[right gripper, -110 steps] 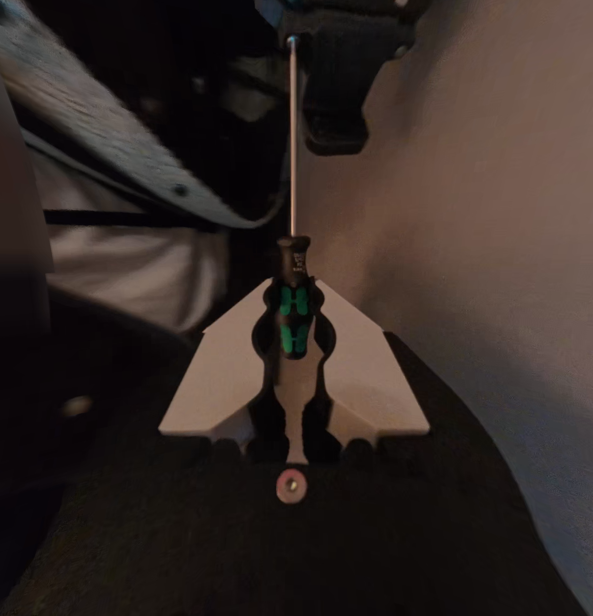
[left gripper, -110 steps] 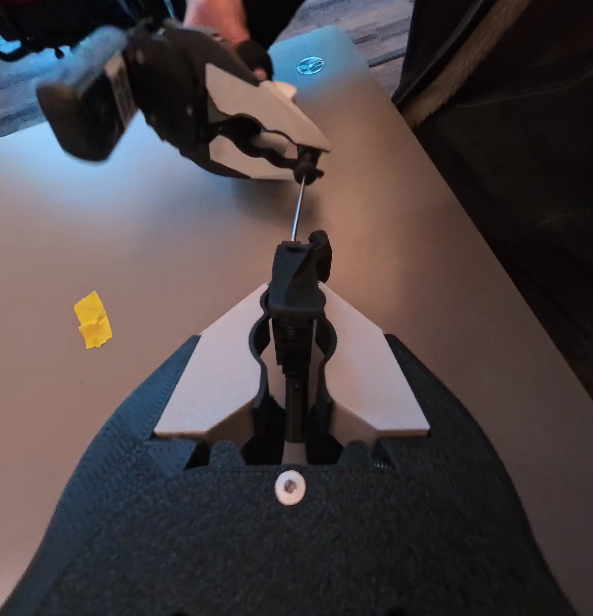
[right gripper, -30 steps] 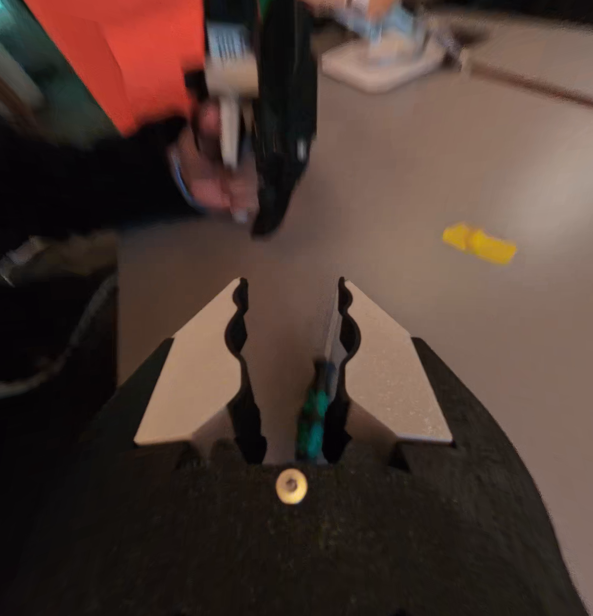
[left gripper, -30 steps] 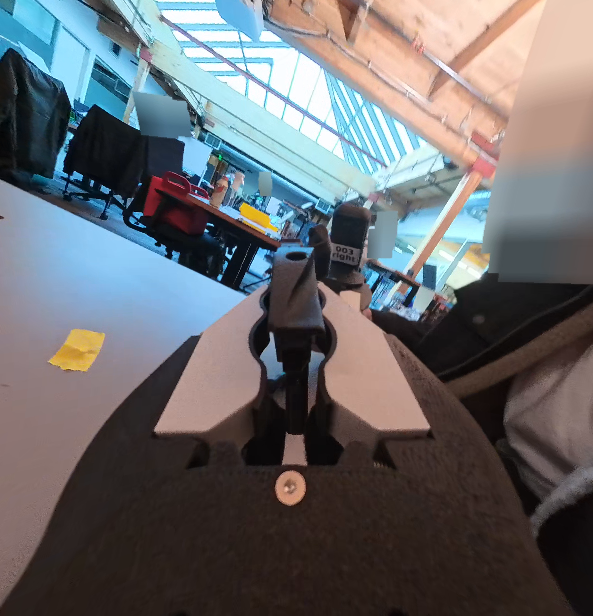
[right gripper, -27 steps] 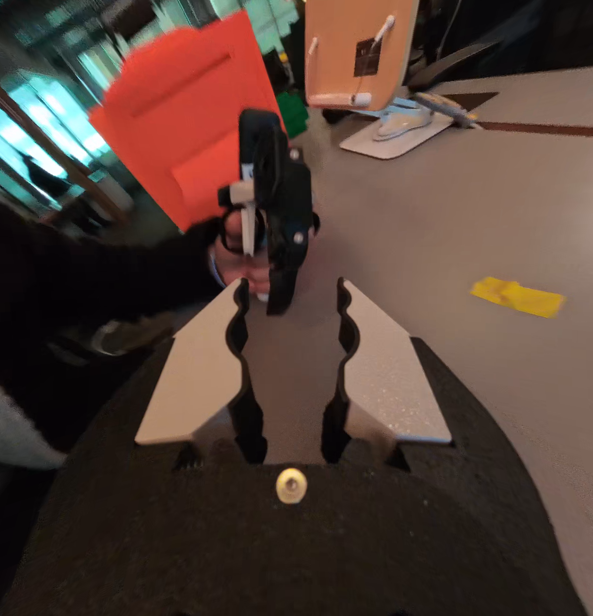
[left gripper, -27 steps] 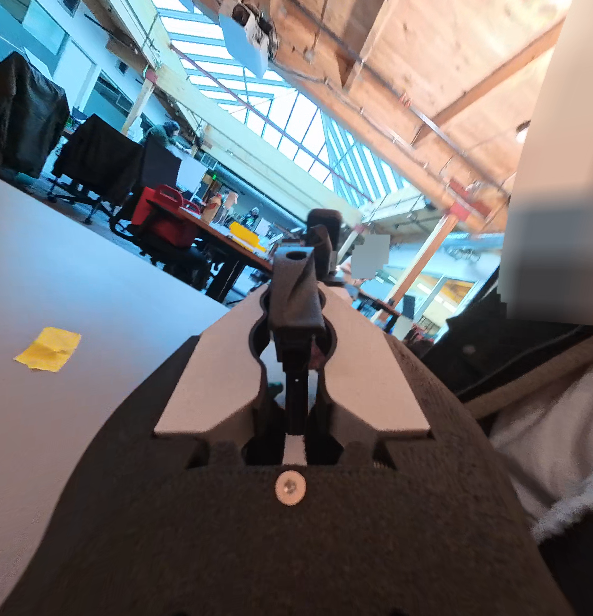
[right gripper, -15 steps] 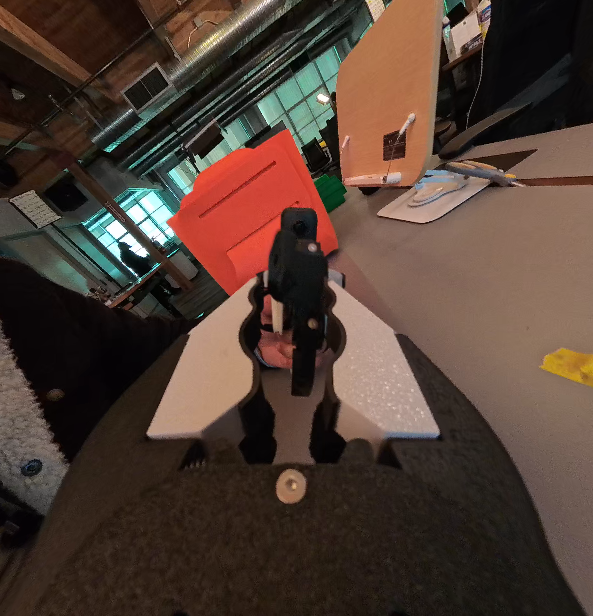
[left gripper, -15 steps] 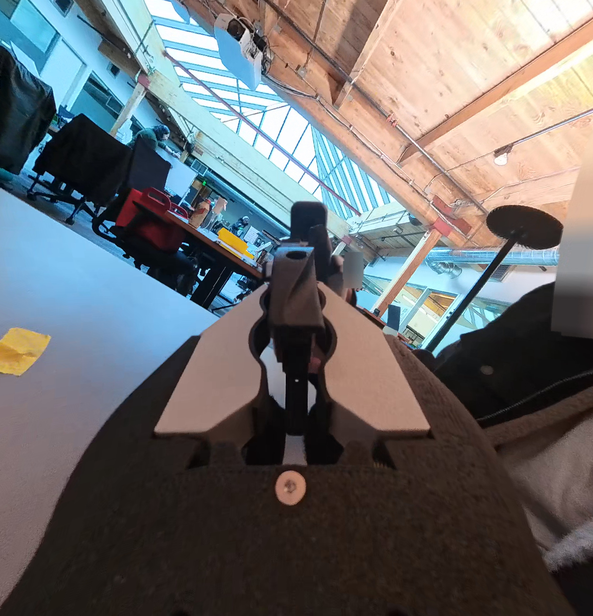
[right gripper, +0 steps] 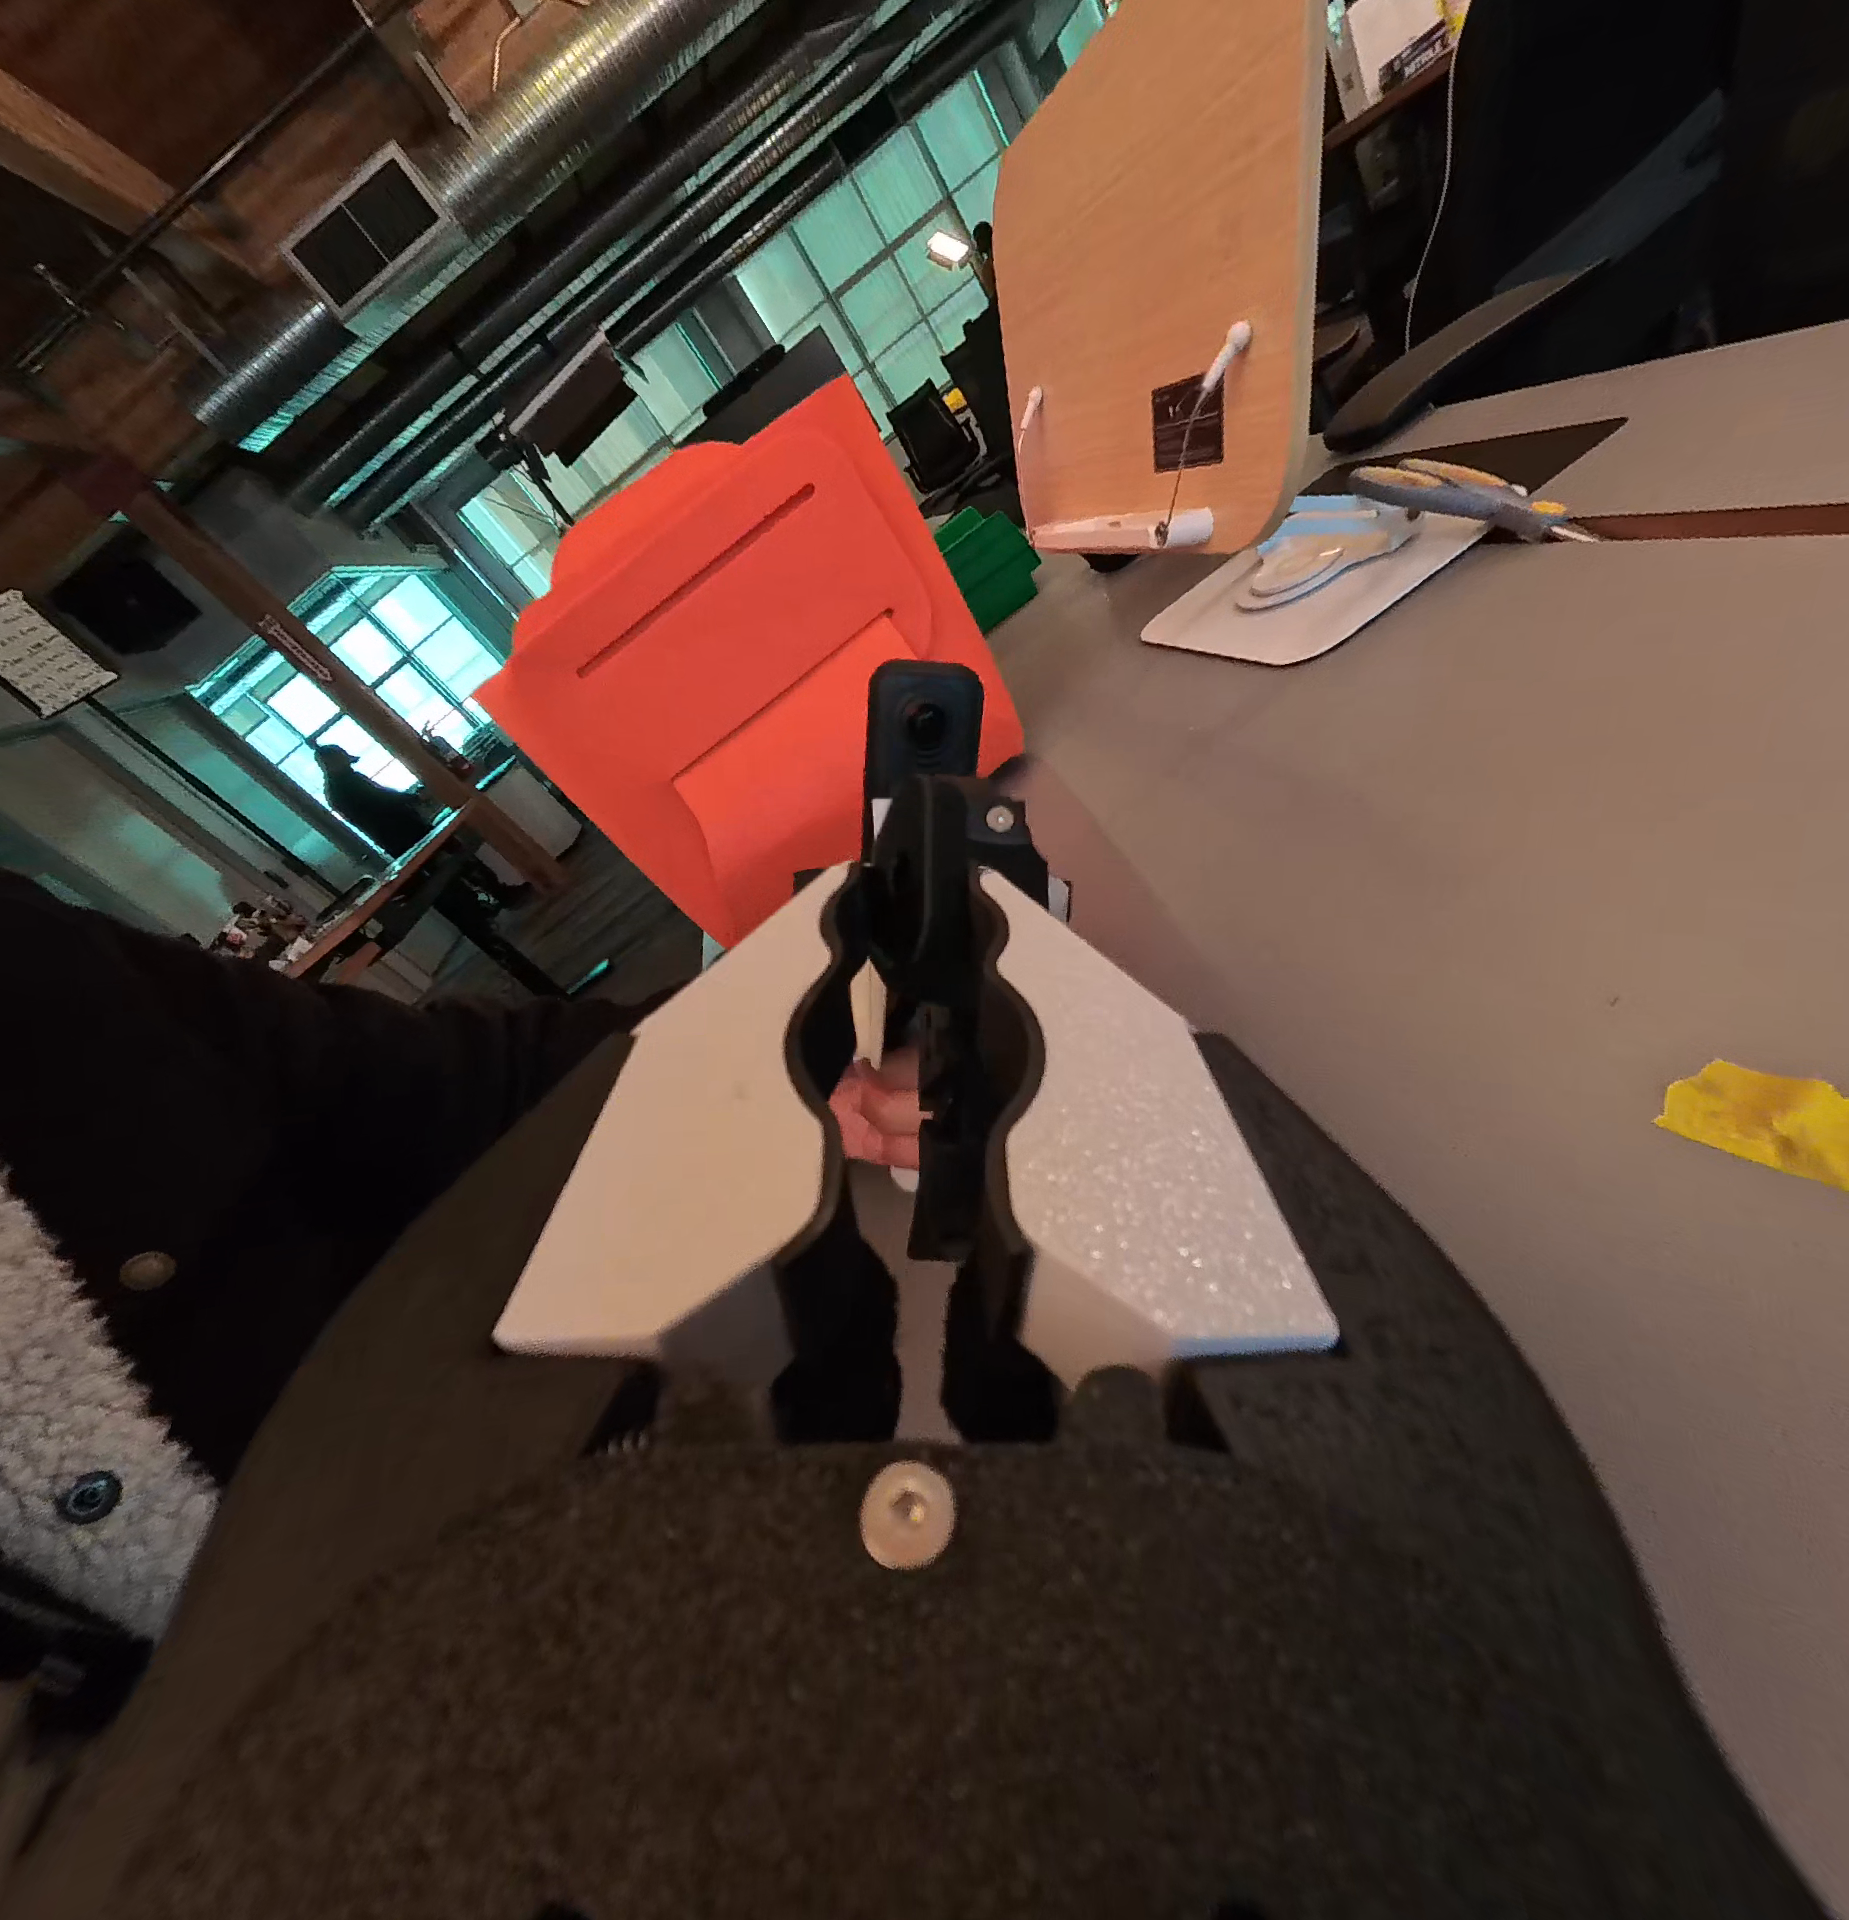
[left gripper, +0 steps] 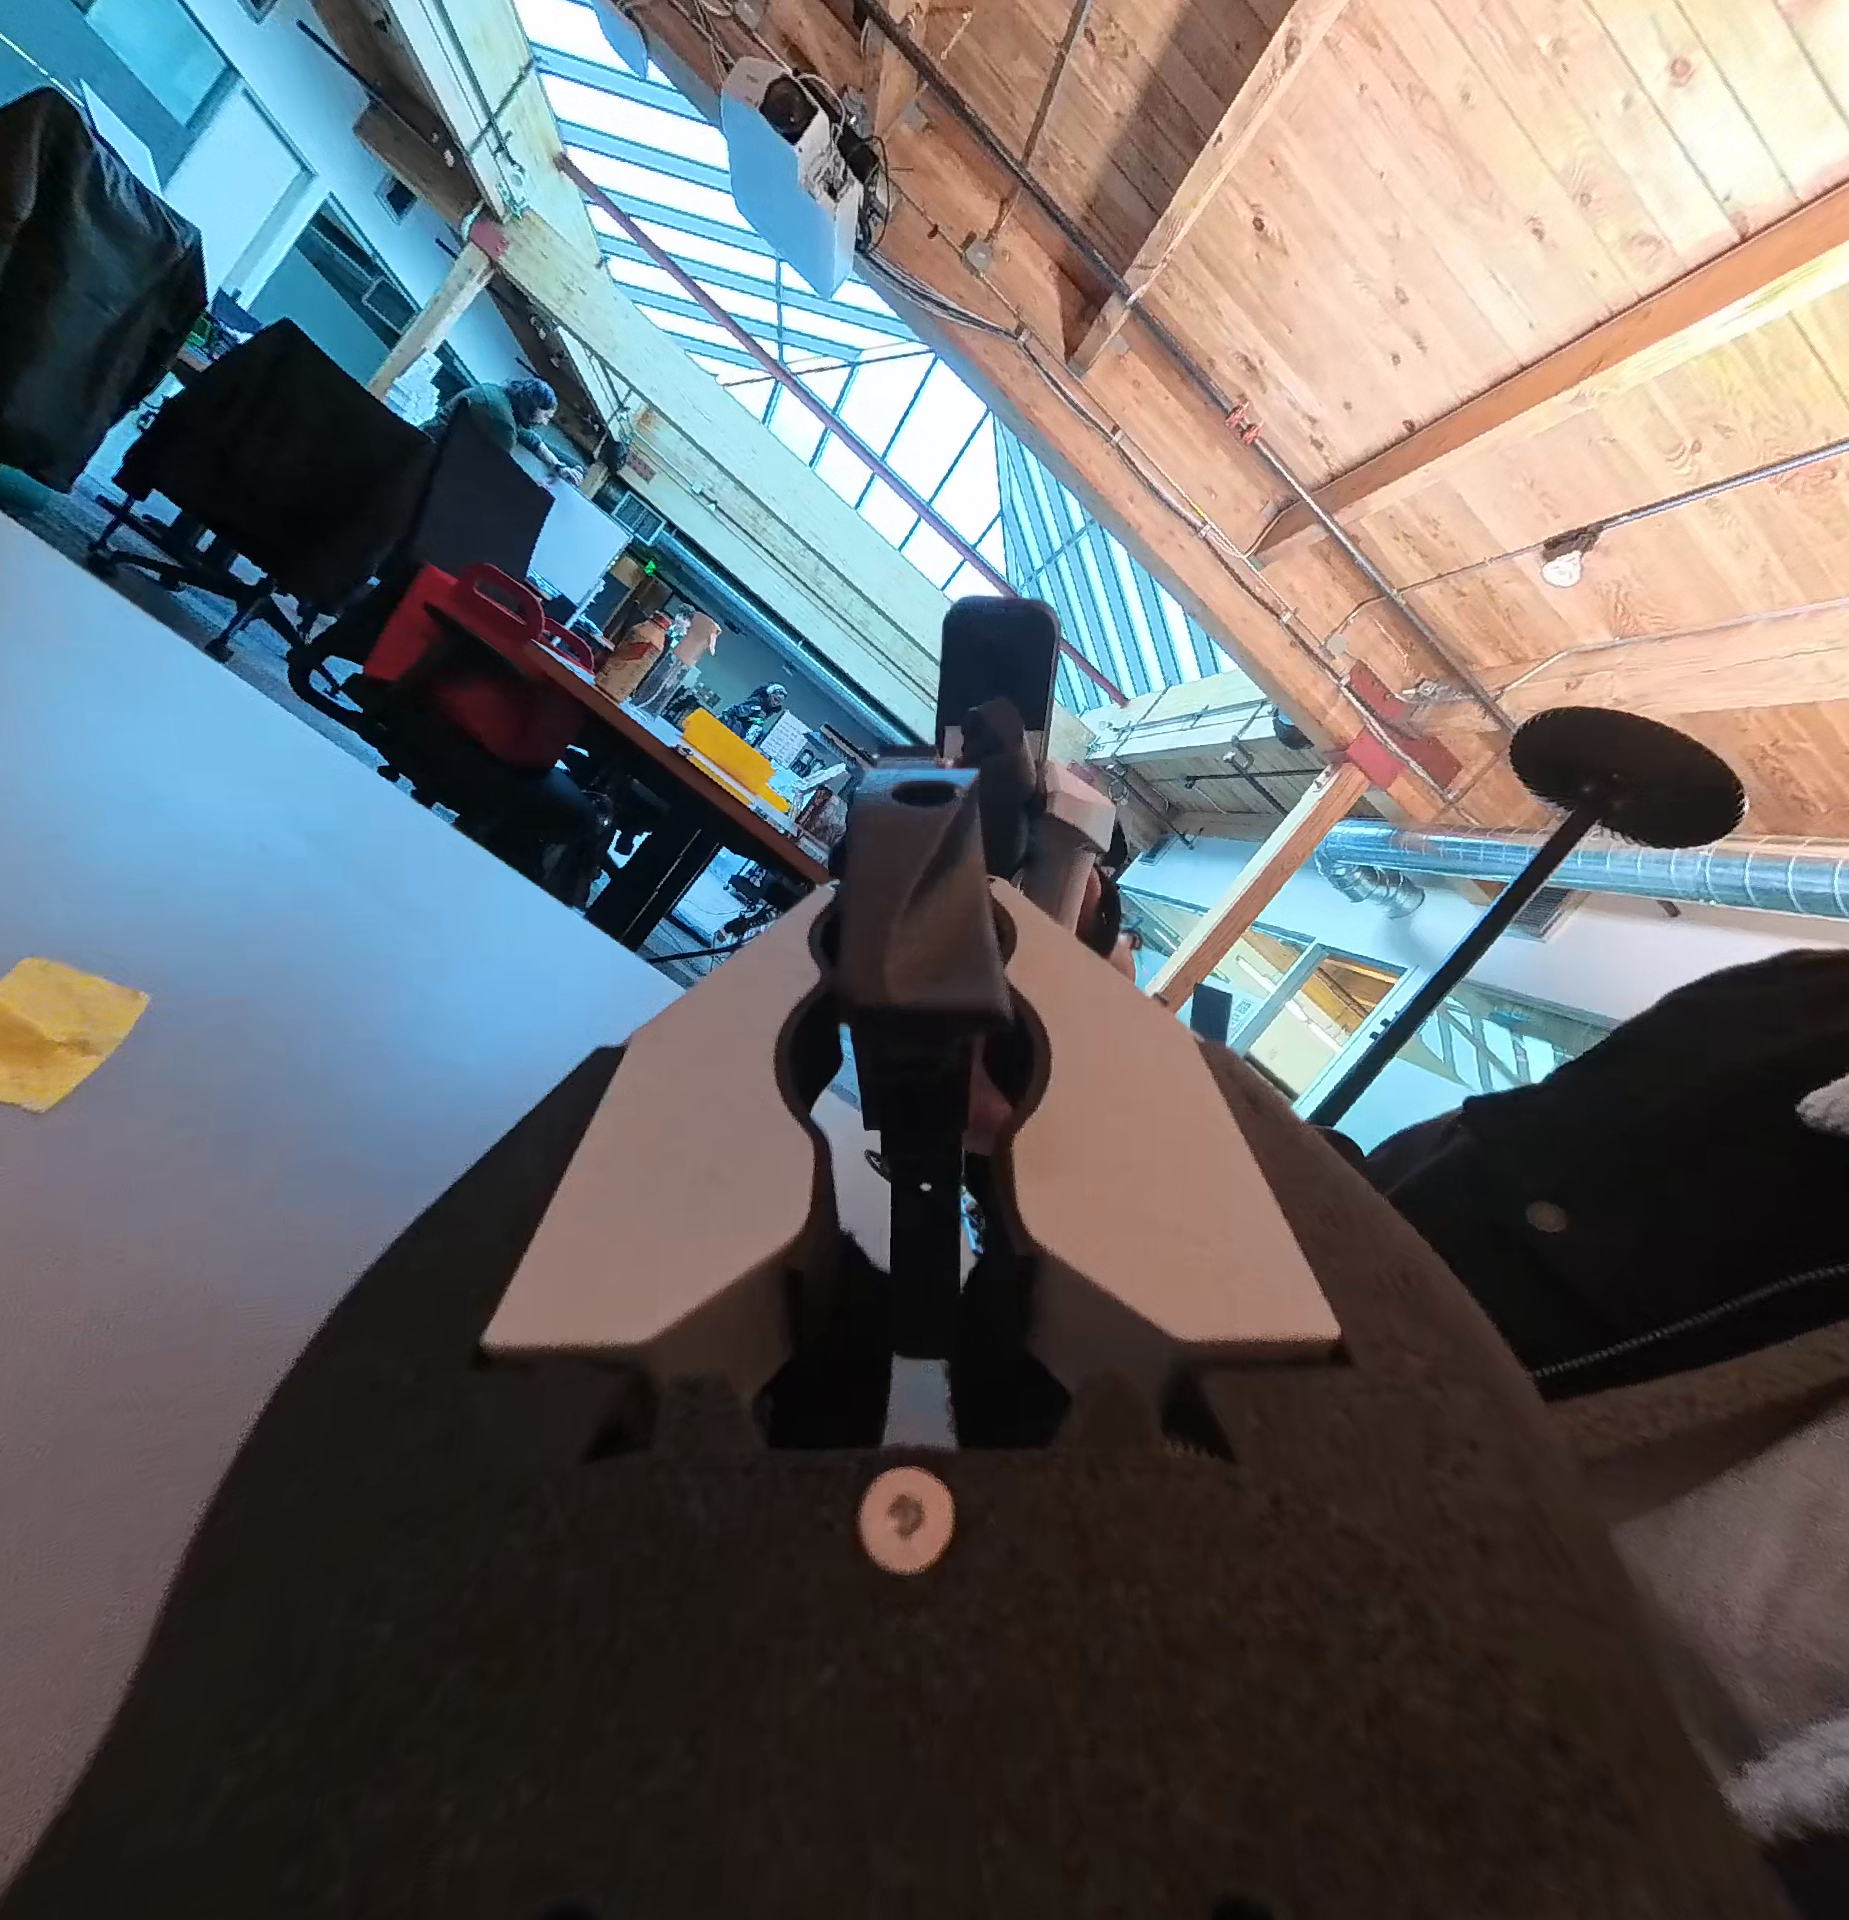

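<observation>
Clamping a black part, left claw; right claw narrowly parted, empty, facing the other claw; yellow tape on table.

L gripper clamps a black printed part betw its fingers, part sticking out past the tips, hole in its far end; R gripper empty, fingers narrowly apart, facing it

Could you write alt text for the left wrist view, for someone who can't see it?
The left gripper, two pale grey fingers, is shut on a black plastic part, aimed up at a wooden ceiling. A scrap of yellow tape lies on the grey table.
</observation>
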